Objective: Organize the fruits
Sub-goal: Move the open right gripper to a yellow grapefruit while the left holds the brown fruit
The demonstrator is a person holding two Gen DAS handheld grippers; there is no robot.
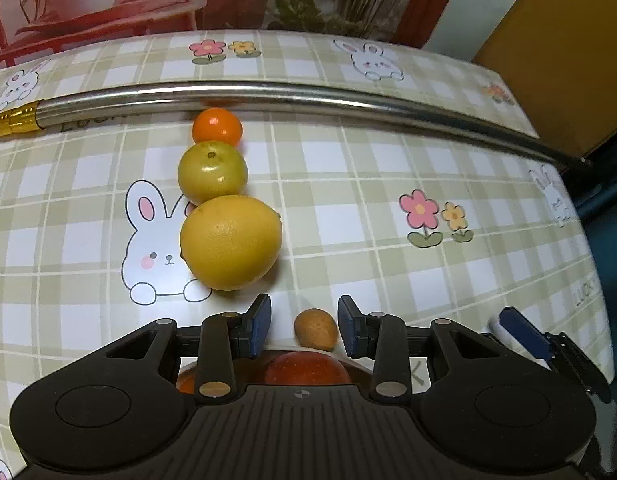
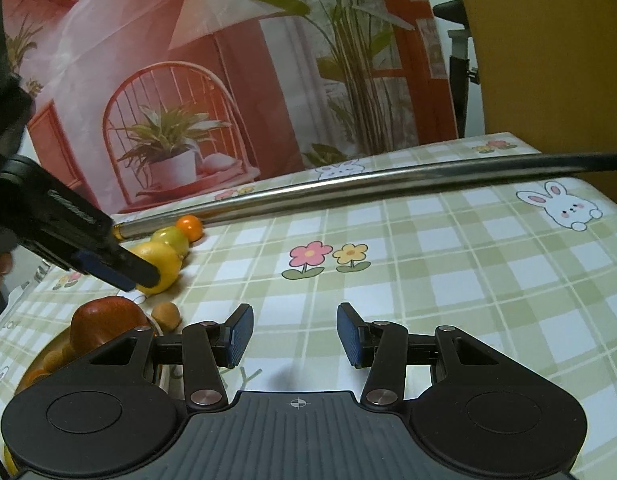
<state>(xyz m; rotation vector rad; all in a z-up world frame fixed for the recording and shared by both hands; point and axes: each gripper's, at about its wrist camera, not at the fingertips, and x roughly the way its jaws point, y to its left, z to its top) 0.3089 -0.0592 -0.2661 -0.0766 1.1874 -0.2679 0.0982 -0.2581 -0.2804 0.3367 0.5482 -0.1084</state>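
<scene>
Three fruits stand in a row on the checked tablecloth: a small orange (image 1: 217,126) touching the metal bar, a green-yellow citrus (image 1: 212,172), and a large yellow citrus (image 1: 230,242). My left gripper (image 1: 304,326) is open, with a small brown fruit (image 1: 315,329) between its fingers, not clamped. Below it a red apple (image 1: 306,368) lies in a bowl. In the right wrist view the row (image 2: 168,248), the apple (image 2: 104,318) and the brown fruit (image 2: 167,314) sit at left. My right gripper (image 2: 294,334) is open and empty over the cloth.
A long metal bar (image 1: 268,94) with a gold end lies across the table behind the fruits. The bowl (image 2: 48,354) holds several more small fruits. The table's edge falls away at right near a yellow panel (image 1: 560,52).
</scene>
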